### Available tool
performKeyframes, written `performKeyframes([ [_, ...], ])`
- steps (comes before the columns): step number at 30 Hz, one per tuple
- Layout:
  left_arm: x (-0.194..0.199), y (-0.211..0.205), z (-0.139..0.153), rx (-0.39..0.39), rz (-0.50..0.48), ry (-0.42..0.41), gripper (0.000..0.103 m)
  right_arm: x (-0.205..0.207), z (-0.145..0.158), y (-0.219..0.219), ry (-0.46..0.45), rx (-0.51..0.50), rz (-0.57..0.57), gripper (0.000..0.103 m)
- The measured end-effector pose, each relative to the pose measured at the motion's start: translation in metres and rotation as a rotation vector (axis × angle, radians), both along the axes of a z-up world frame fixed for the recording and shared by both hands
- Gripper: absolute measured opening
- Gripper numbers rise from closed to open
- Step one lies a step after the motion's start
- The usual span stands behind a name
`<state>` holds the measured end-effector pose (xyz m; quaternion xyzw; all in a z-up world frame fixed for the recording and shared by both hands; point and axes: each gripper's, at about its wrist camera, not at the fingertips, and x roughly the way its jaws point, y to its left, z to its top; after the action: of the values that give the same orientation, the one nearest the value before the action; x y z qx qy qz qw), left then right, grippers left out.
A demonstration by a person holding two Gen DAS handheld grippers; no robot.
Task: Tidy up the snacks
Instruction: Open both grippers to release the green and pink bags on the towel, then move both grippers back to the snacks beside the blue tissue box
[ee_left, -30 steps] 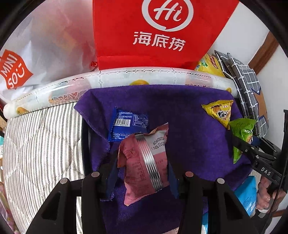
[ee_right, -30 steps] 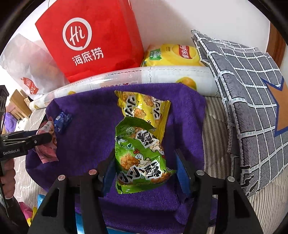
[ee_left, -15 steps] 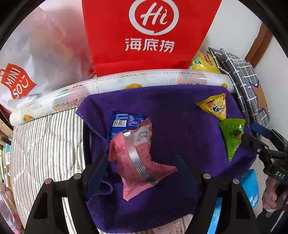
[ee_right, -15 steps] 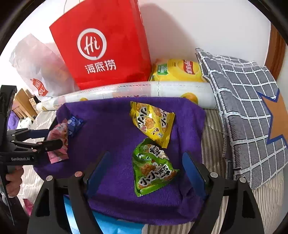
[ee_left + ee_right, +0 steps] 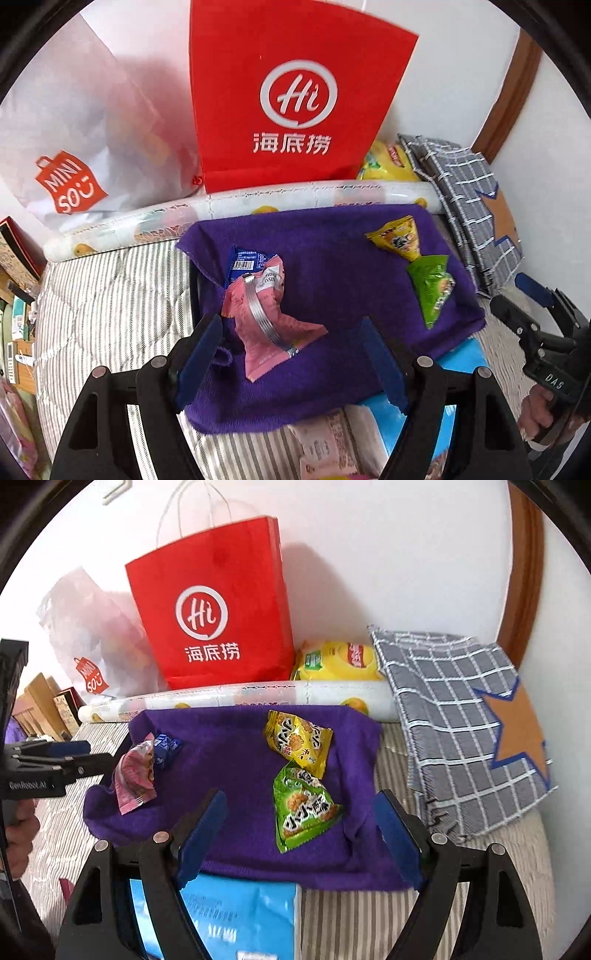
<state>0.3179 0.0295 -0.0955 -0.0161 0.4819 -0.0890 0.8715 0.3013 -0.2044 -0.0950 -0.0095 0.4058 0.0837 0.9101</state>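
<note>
Purple towel [image 5: 236, 775] spread on the striped bedding, four snack packets on it in two pairs. I go across from the left.

Left gripper [image 5: 291, 354]: jaws spread, nothing between the pads; they had just been opening, and the pink packet [image 5: 266, 317] lies free on the towel, crumpled, one corner lifted. It overlaps the blue packet [image 5: 245, 260] behind it. Risk: a regrasp of either one could snag the other and drag both (the overlap hides where the blue one's near edge is).

The pink packet also sits near the towel's left border, where the cloth is bunched. A low approach from me could pinch towel pile instead of foil and pull the whole sheet, disturbing all four packets.

Right gripper [image 5: 299, 830]: jaws likewise spread and empty, having just been opening. The green packet [image 5: 303, 805] rests on the towel ahead of the pads, its top corner touching the yellow packet [image 5: 299, 746]. Same snag risk here.

Both green and pink packets look puffed and slick; I judge they may squirt sideways out of a fast close.

The blue pouch [image 5: 236, 915] under the towel's near edge makes that border uneven.
</note>
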Motion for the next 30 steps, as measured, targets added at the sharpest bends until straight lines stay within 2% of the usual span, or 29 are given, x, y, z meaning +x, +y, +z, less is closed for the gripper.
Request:
performKeyframes([
  [4,-0.017,0.006,0.010,-0.017,0.003,-0.014,0.076,-0.023,0.006,0.001,-0.012,0.021,-0.015,0.082],
  [8,-0.036,0.014,0.014,-0.032,0.012,-0.017,0.076,-0.043,0.006,0.005,0.039,0.060,0.014,0.082],
  [10,-0.045,0.018,0.014,-0.044,0.019,-0.011,0.076,-0.053,0.004,0.009,0.058,0.062,0.029,0.077],
  [23,-0.090,0.035,0.015,-0.072,0.024,-0.013,0.076,-0.129,-0.031,0.021,0.158,0.087,0.069,0.074],
  [30,-0.105,0.035,0.013,-0.082,0.010,-0.014,0.076,-0.162,-0.037,0.027,0.172,0.103,0.078,0.074],
])
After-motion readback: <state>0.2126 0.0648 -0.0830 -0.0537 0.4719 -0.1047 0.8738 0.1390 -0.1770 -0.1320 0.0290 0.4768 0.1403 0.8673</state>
